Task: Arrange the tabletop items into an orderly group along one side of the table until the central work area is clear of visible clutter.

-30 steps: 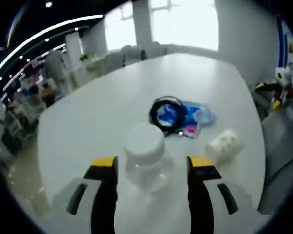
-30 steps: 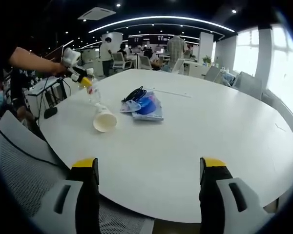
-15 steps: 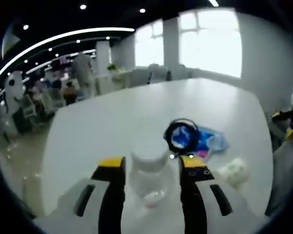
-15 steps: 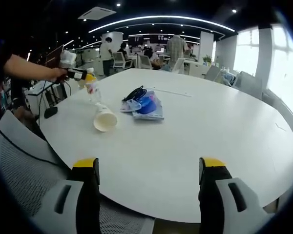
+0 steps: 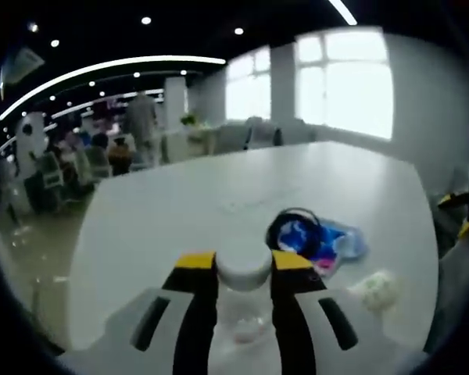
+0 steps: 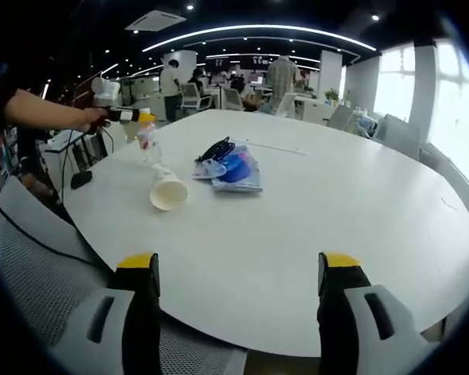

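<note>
Clear plastic, white-capped, the small bottle point(image 5: 245, 269) is clamped at its neck between the yellow-tipped jaws of the left gripper point(image 5: 245, 266). Beyond it, blue packets point(image 5: 320, 238) under a black cable coil point(image 5: 293, 226) are seen. The right gripper point(image 6: 234, 269) is held wide apart over the white round table point(image 6: 336, 203), a tipped paper cup point(image 6: 168, 191) ahead.

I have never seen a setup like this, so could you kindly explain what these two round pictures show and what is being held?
A person holds a two-jaw gripper in each hand, and each carries a fisheye camera looking along its jaws. In the left gripper view, the left gripper is closed on a clear bottle with a white cap. On the white table beyond it lie a coiled black cable on a blue plastic packet, and a tipped-over paper cup. In the right gripper view, the right gripper is open and holds nothing; from there you see the other gripper with the bottle at the table's far left.
</note>
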